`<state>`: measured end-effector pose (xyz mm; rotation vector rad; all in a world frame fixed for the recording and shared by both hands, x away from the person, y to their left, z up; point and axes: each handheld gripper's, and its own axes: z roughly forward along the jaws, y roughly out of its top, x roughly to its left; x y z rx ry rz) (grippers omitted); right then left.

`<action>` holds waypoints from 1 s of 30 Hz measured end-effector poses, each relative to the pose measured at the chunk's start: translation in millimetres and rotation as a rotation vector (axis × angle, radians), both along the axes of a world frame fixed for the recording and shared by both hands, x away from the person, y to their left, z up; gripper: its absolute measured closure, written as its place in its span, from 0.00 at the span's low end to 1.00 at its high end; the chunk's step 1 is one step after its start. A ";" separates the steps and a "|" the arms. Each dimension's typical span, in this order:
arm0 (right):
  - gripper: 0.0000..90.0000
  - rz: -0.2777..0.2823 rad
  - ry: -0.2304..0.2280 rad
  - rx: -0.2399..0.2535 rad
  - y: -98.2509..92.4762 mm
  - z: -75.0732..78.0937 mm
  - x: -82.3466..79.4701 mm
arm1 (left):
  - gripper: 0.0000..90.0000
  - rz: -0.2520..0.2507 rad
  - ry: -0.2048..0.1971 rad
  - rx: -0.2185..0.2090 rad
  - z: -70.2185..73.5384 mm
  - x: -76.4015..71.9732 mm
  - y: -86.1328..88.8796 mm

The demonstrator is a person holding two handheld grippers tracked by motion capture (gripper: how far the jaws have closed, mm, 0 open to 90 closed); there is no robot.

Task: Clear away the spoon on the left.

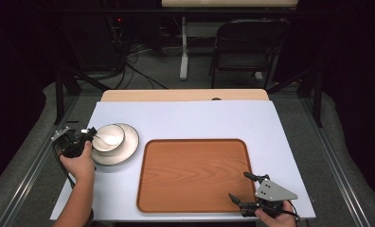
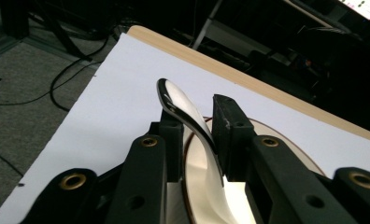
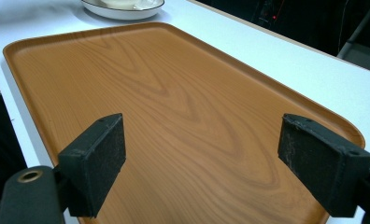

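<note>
White sheeting covered our table (image 1: 185, 118), with dark floor, cables and a chair behind it. We had the left gripper (image 1: 84, 138) at the sheet's left side, its jaws drawn in on the spoon (image 2: 185, 112). In the left gripper view the handle stood up between the two pads (image 2: 230, 128), both pressed against it; its shiny tip rose just past the pad ends. The spoon's lower part ran down into the bowl (image 1: 108, 137) straight ahead of the jaws. That bowl sat on the plate (image 1: 126, 147), whose rim lay just beyond the jaw tips. Our right gripper (image 1: 245, 187) hovered at the near right corner of the wooden tray (image 1: 192, 175), jaws spread wide with nothing between them. Bare tray surface stretched away ahead of those jaws, the plate far off beyond its far end.
</note>
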<state>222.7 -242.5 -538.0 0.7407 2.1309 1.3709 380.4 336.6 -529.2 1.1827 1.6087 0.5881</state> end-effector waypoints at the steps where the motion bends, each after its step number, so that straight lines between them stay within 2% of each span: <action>1: 0.16 0.000 0.000 0.000 0.0 0.0 0.0 | 0.84 -0.007 -0.001 0.002 0.6 -0.3 -0.2; 10: 0.16 0.001 0.000 -0.001 0.2 -0.1 0.1 | 0.92 -0.037 -0.037 -0.043 7.5 -1.9 -8.9; 14: 0.17 0.002 -0.002 -0.003 0.2 0.0 0.2 | 0.94 -0.058 -0.043 -0.047 11.0 -1.5 -14.2; 23: 0.16 0.001 -0.001 -0.004 0.1 -0.2 0.5 | 0.94 -0.093 -0.038 0.001 17.6 -0.5 -25.2; 30: 0.16 0.000 -0.001 -0.004 0.1 -0.1 0.5 | 0.94 -0.116 -0.067 0.009 31.5 -2.3 -30.0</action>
